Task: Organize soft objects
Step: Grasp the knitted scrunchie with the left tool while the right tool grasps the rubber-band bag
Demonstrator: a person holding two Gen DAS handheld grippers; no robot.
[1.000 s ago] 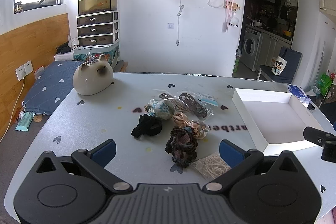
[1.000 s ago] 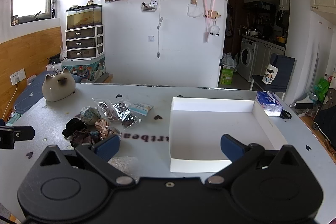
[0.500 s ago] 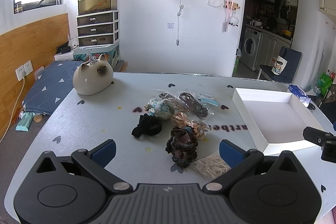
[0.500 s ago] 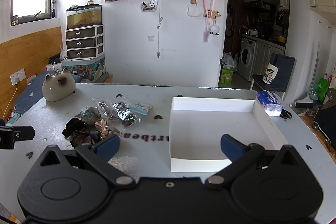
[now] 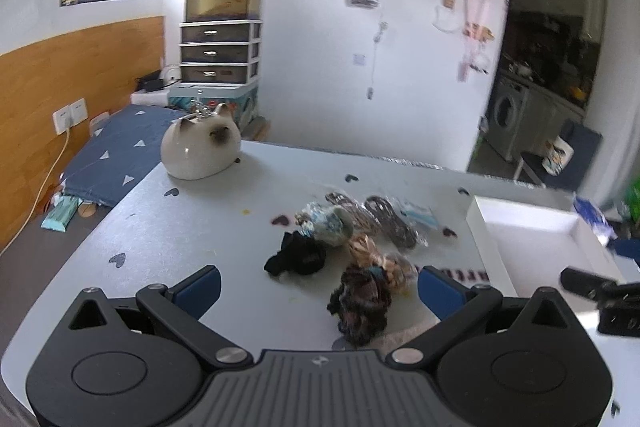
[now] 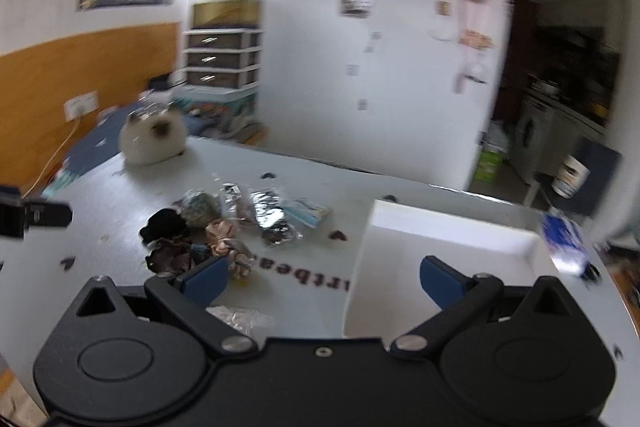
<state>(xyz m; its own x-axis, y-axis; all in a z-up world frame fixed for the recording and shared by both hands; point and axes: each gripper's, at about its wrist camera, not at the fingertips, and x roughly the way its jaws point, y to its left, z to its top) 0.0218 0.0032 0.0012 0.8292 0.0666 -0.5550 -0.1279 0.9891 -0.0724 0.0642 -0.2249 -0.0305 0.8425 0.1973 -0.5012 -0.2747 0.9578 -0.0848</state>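
A heap of soft hair ties lies mid-table: a black scrunchie (image 5: 298,258), a dark brown scrunchie (image 5: 360,303), a peach satin one (image 5: 380,259), a blue-green floral one (image 5: 328,223) and clear packets (image 5: 384,219). The heap also shows in the right wrist view (image 6: 216,227). A white open box (image 5: 532,251) stands to the right, also in the right wrist view (image 6: 448,267). My left gripper (image 5: 318,291) is open just in front of the heap. My right gripper (image 6: 324,277) is open, between heap and box.
A ceramic cat figure (image 5: 200,151) stands at the table's far left. A clear bag of beige bands (image 6: 240,317) lies near the front edge. A blue tissue pack (image 6: 564,239) lies beyond the box. The grey table (image 5: 180,227) has dark heart marks.
Both grippers have swung to the left and moved forward toward the heap; the views are now blurred with motion. Both stay open and empty.
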